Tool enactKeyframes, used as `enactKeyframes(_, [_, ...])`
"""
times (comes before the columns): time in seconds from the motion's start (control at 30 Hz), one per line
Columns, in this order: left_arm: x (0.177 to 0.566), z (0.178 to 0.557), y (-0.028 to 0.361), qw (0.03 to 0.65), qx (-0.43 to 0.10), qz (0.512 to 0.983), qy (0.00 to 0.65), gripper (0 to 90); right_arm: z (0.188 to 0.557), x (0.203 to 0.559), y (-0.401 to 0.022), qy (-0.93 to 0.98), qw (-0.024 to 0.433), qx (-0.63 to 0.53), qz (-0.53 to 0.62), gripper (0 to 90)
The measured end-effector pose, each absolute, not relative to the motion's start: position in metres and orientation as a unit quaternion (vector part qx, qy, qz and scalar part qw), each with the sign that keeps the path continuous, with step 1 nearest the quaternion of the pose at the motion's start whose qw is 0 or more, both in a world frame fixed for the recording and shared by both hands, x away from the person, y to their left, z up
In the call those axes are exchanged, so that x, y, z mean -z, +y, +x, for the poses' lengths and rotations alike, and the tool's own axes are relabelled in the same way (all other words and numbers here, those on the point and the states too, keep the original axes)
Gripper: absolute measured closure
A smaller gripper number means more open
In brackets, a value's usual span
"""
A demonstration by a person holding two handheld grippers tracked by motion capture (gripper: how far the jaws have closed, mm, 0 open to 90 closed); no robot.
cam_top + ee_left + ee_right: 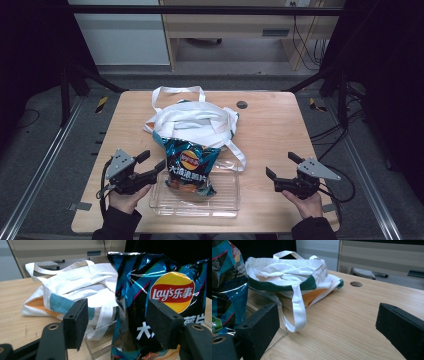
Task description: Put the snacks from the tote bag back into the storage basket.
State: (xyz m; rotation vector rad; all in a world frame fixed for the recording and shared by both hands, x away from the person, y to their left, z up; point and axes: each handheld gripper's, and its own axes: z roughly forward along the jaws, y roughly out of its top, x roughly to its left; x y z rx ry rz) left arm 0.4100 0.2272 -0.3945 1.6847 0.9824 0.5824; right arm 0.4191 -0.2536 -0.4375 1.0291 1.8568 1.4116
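Observation:
A blue Lay's chip bag (190,165) stands upright in a clear plastic tray (222,200), its top leaning against a white tote bag (192,120). My left gripper (152,160) is at the tray's left end, open, its jaws just short of the bag's left edge. In the left gripper view the chip bag (170,290) rises close ahead of the gripper (117,325), with no pad pressing on it, and the tote (75,287) lies behind. At the table's right my right gripper (281,165) is open and holds nothing. The right gripper view has that gripper (327,325) over bare wood.
The tote's strap (298,312) trails over the tray's right rim onto the wooden table (270,125). A round grommet (242,104) sits in the table top behind the tote. Bare wood lies to the right of the tray.

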Motion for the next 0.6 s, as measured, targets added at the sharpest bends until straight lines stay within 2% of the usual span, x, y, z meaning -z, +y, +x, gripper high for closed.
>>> enactKeyframes(0.6, [0.408, 0.400, 0.255, 0.511, -0.242, 0.704, 0.430, 31.9, 0.418, 0.438, -0.256, 0.696, 0.293, -0.527, 0.390, 5.4])
